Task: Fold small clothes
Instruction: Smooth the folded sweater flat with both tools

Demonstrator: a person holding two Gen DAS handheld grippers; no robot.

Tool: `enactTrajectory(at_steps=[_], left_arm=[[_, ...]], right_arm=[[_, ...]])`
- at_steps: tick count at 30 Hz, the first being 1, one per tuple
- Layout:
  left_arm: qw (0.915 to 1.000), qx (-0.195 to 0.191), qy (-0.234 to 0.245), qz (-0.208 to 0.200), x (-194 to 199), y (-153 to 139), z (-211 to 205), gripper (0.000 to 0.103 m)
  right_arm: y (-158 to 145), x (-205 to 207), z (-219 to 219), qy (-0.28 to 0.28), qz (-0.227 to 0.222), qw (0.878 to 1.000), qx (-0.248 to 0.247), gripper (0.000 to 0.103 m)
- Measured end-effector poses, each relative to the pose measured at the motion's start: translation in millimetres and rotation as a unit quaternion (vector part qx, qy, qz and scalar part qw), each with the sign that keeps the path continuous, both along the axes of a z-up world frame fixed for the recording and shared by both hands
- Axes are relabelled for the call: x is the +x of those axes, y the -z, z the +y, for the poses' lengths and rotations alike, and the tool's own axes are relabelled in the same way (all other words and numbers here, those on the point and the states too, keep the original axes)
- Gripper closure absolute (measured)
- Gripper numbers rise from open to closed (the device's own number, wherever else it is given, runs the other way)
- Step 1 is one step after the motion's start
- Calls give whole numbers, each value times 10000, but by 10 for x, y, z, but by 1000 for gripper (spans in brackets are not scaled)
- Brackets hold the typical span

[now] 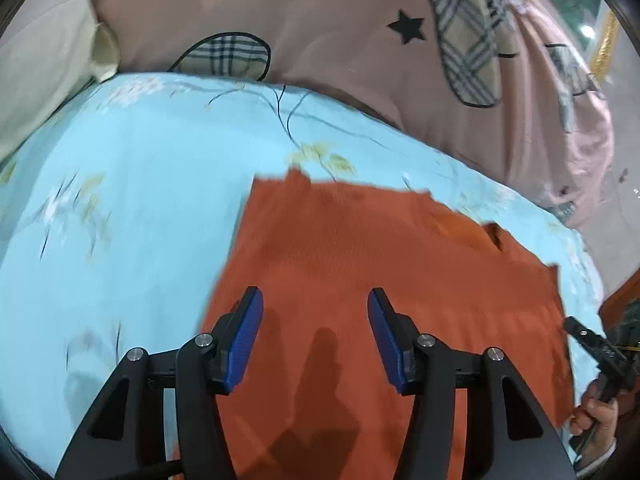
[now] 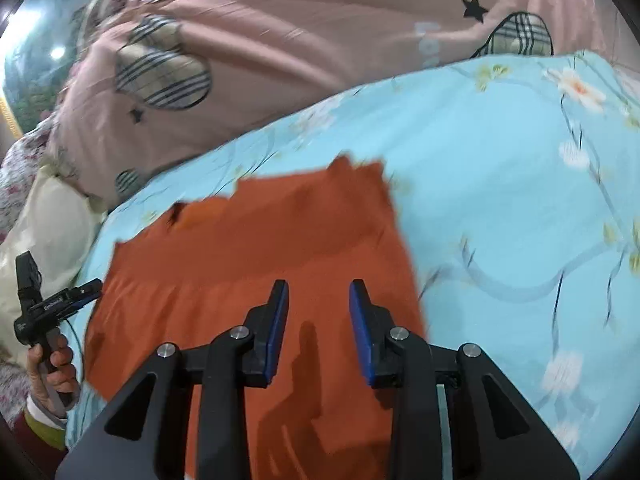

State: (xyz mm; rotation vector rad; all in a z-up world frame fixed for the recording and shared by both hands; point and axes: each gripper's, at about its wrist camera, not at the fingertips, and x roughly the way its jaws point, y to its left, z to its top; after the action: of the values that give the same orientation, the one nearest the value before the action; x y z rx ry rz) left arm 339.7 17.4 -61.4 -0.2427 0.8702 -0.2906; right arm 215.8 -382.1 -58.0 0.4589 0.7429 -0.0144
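A small rust-orange knit garment [image 1: 360, 272] lies spread flat on the light blue floral bedsheet [image 1: 132, 184]; it also shows in the right wrist view [image 2: 248, 256]. My left gripper [image 1: 316, 300] is open and empty, held above the garment's near left part. My right gripper [image 2: 318, 292] is open and empty, above the garment's near right part. The right gripper also shows at the right edge of the left wrist view [image 1: 576, 326], beside the garment's edge. The left gripper shows at the left of the right wrist view [image 2: 90, 290], next to the garment's left edge.
A pink quilt [image 1: 320, 32] with plaid patches and black stars is bunched along the far side of the bed; it also shows in the right wrist view [image 2: 300, 32]. A cream pillow [image 2: 48, 232] lies at the left. The blue floral bedsheet [image 2: 500, 184] stretches right.
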Motion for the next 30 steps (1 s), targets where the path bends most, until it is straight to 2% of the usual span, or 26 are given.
enactTrajectory(at_steps=[4,8,12,15,18,20,25,27,28,29,30], left_arm=[[9988,-467,-128,-12,-695,37,196,37],[9963,-797,-288,161,-1241,104,347,37],[9942,-959,-319,358,-1676,200,462,33],[9937,-949,-308,520,-1782,311,451,31],[9896,-1229,-342,668,-1767,402,442,30],[9875,-1364,-436,659,-1689,452,412,22],[9856,-1439,-767,446,-1327,535,406,21],[9833,-1492,-975,376,-1163,540,454,26],[9830,-1455,-1062,345,-1102,533,466,37],[9834,-1375,-1143,317,-1043,528,475,54],[9839,-1335,-1136,334,-972,540,484,62]], right_arm=[[76,-344,316,-222,12,9997,127,70],[101,-646,469,-233,9,9993,291,70],[104,-915,506,-130,-9,9982,589,70],[92,-1027,552,-139,19,9977,660,70],[57,-1113,593,-161,-7,9973,718,70],[31,-1138,617,-189,-23,9972,729,69],[-14,-1115,662,-243,-16,9974,684,68],[-24,-1091,665,-262,-32,9973,689,67],[-26,-1068,659,-272,-39,9972,700,67],[-23,-1039,650,-281,-41,9971,709,67],[-20,-1002,644,-285,-38,9971,709,67]])
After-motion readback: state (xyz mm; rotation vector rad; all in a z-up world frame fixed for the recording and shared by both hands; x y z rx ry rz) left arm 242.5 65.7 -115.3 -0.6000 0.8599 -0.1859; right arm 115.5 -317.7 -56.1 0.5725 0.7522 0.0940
